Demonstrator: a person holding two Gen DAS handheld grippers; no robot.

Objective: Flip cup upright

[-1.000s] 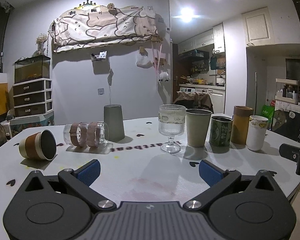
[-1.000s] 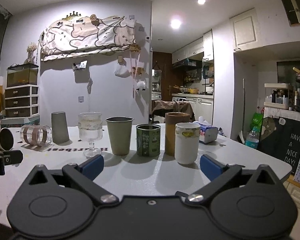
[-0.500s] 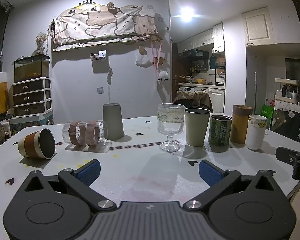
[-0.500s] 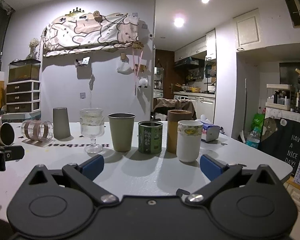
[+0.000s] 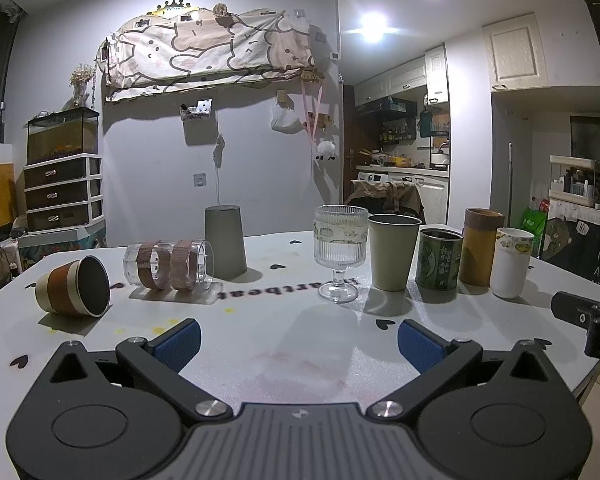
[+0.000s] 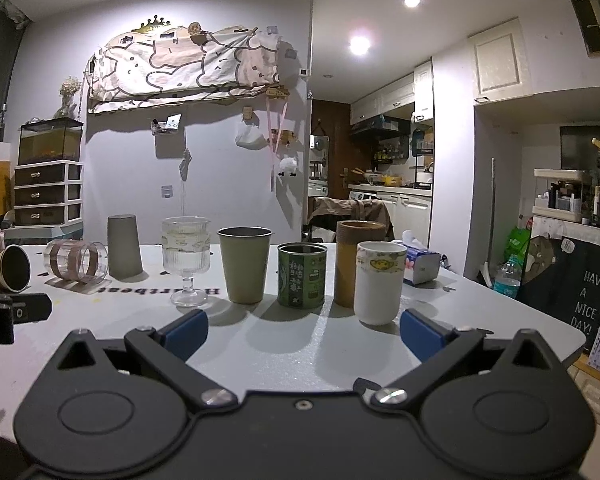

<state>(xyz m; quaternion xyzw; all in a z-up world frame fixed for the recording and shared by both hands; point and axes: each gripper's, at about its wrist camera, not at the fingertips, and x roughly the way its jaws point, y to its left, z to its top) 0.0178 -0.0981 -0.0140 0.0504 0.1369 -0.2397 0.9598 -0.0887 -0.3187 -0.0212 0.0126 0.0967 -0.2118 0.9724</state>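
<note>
A brown-banded cup lies on its side at the table's left, its mouth facing me. A clear glass with brown bands lies on its side beside it. A grey cup stands upside down behind the glass. All three also show in the right wrist view: the brown-banded cup, the clear glass and the grey cup. My left gripper is open and empty, low over the table in front of them. My right gripper is open and empty, in front of the upright cups.
A row stands upright on the white table: a ribbed stem glass, an olive cup, a green tin, a brown tube, a white cup. A tissue pack lies at the right.
Both grippers have drifted slightly nearer the cups and stayed open. No cup has moved.
</note>
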